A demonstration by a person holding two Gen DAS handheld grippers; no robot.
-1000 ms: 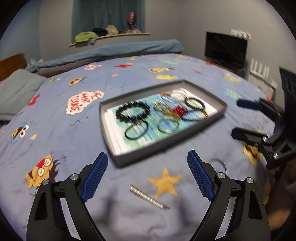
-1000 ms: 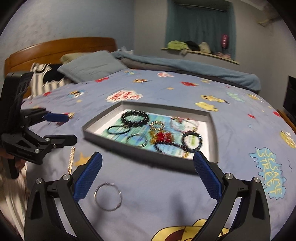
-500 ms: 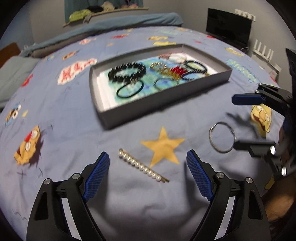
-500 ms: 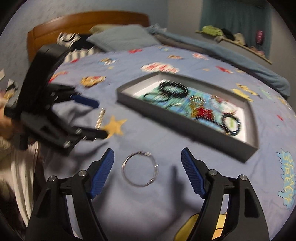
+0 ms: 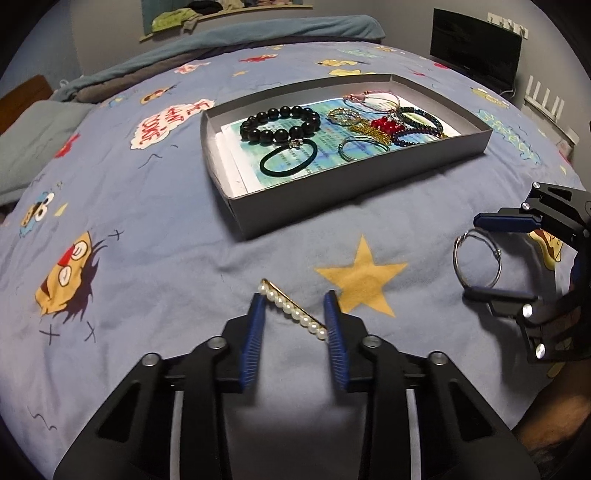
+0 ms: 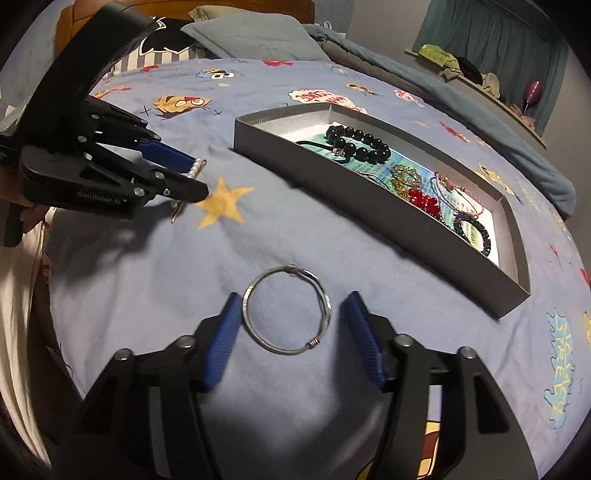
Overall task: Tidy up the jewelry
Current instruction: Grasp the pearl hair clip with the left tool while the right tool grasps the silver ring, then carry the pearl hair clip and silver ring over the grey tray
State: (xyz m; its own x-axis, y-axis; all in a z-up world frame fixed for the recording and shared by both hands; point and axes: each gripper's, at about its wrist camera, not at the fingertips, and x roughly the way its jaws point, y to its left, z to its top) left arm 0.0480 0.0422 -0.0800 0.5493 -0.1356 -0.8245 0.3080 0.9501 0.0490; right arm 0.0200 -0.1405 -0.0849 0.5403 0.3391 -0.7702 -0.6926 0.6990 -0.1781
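A pearl hair clip (image 5: pixel 293 312) lies slantwise on the blue bedspread between the fingers of my left gripper (image 5: pixel 293 299). The jaws are closing and the clip's ends reach almost to both pads. A thin silver wire bangle (image 6: pixel 287 310) lies flat between the fingers of my right gripper (image 6: pixel 291 301). These jaws are closing too: the left pad is at the bangle's rim and the right pad stands a little off it. The grey tray (image 5: pixel 354 195) beyond holds a black bead bracelet (image 5: pixel 280 123), a dark hair tie (image 5: pixel 290 160) and several other pieces.
The patterned bedspread has a yellow star (image 5: pixel 360 273) between the two grippers. Pillows (image 6: pixel 251 35) and a wooden headboard lie at the bed's far end. A dark screen (image 5: pixel 476 46) stands against the wall. A window ledge (image 6: pixel 476 79) carries clothes.
Both grippers came down toward the bed and narrowed their jaws. The pearl clip now sits between the left fingers and the bangle between the right ones.
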